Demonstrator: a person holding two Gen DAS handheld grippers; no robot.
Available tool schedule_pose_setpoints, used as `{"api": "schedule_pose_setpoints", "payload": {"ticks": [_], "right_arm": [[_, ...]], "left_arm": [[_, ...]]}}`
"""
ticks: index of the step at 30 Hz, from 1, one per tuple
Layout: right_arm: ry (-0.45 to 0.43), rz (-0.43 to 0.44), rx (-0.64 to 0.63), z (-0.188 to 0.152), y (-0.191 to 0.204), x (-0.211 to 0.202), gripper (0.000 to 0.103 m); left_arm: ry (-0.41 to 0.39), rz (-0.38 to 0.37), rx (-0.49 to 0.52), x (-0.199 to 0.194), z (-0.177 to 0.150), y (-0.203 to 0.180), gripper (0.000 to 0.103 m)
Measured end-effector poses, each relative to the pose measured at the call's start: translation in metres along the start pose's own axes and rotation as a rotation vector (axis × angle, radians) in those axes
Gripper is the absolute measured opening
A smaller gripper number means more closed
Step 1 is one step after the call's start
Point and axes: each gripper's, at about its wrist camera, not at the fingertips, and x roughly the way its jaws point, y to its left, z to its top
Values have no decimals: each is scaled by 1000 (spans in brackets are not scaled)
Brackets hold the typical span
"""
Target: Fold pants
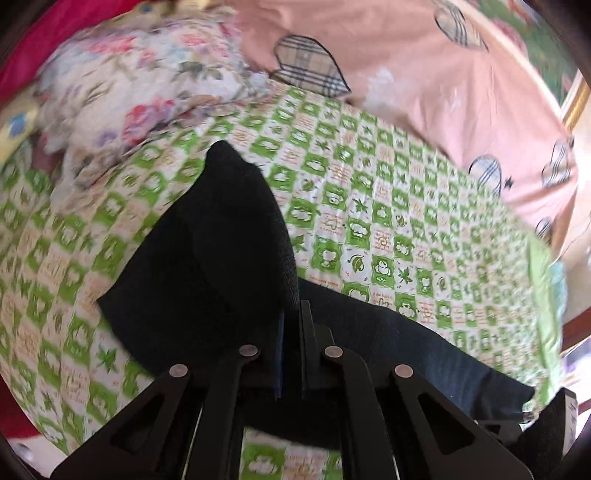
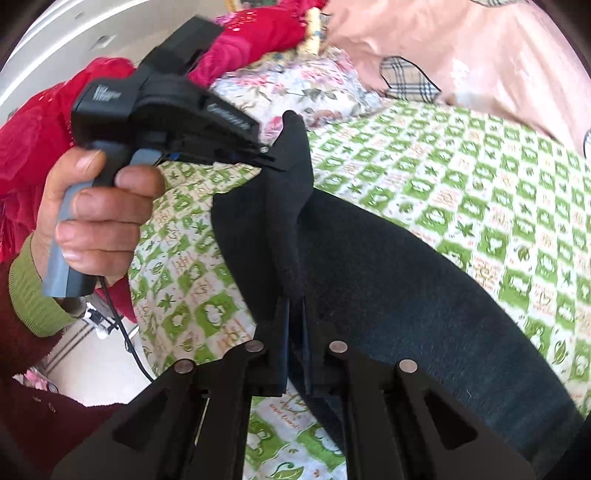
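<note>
Dark, nearly black pants (image 1: 207, 266) lie on a bed sheet of green and white squares (image 1: 369, 192). My left gripper (image 1: 293, 317) is shut on a fold of the pants, and the cloth stands up in a peak beyond its fingers. In the right wrist view, a hand (image 2: 96, 206) holds that same left gripper (image 2: 271, 160), which pinches the raised edge of the pants (image 2: 406, 295). My right gripper (image 2: 295, 310) is shut on the cloth nearer the camera. The pants leg runs off to the lower right.
A floral pillow (image 1: 140, 85) lies at the head of the bed. A pink quilt with plaid hearts (image 1: 424, 74) lies along the far side. Red cloth (image 2: 258, 33) is bunched at the upper left. A cable (image 2: 125, 332) hangs below the hand, past the bed's edge.
</note>
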Motion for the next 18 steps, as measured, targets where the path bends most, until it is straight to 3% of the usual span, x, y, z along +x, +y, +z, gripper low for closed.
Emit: {"api": "schedule_pose_setpoints", "payload": {"ticks": [13, 18], "right_arm": [[99, -29, -78, -19, 18, 16, 5], [109, -30, -58, -17, 18, 19, 5]], "left_arm": [[16, -127, -203, 5, -54, 73, 4], [12, -136, -210, 5, -64, 79, 4]]}}
